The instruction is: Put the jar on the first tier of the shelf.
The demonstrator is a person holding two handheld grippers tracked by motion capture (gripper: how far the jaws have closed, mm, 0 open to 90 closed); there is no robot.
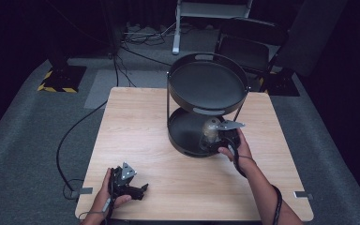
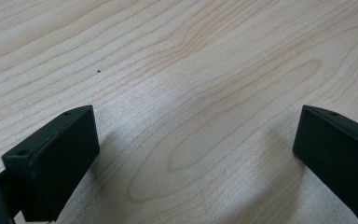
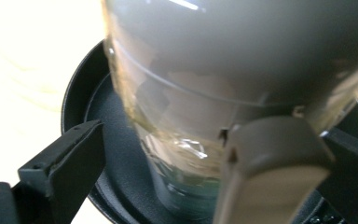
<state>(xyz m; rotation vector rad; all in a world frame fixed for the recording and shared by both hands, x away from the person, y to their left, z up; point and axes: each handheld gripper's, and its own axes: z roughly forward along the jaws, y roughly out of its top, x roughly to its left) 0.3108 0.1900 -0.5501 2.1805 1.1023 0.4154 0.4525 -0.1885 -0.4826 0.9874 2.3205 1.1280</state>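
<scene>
Clear glass jug (image 3: 205,107) stands on the lower tray (image 1: 182,129) of the black two-tier stand (image 1: 207,104), right-far on the tabletop (image 1: 136,126). Right claw (image 3: 205,158) is released, jaws straddling the jug, its handle (image 3: 268,168) close to one jaw. Risk: pulling back could snag the handle and tip it. Jug looks empty; upper tray (image 1: 206,84) empty. Left claw (image 2: 193,154) open, idle on near-left tabletop.

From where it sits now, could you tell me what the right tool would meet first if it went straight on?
Probably the clear jug: it stands between the open jaws of the right tool, on the lower tray of the black stand. How near is hard to judge.
</scene>
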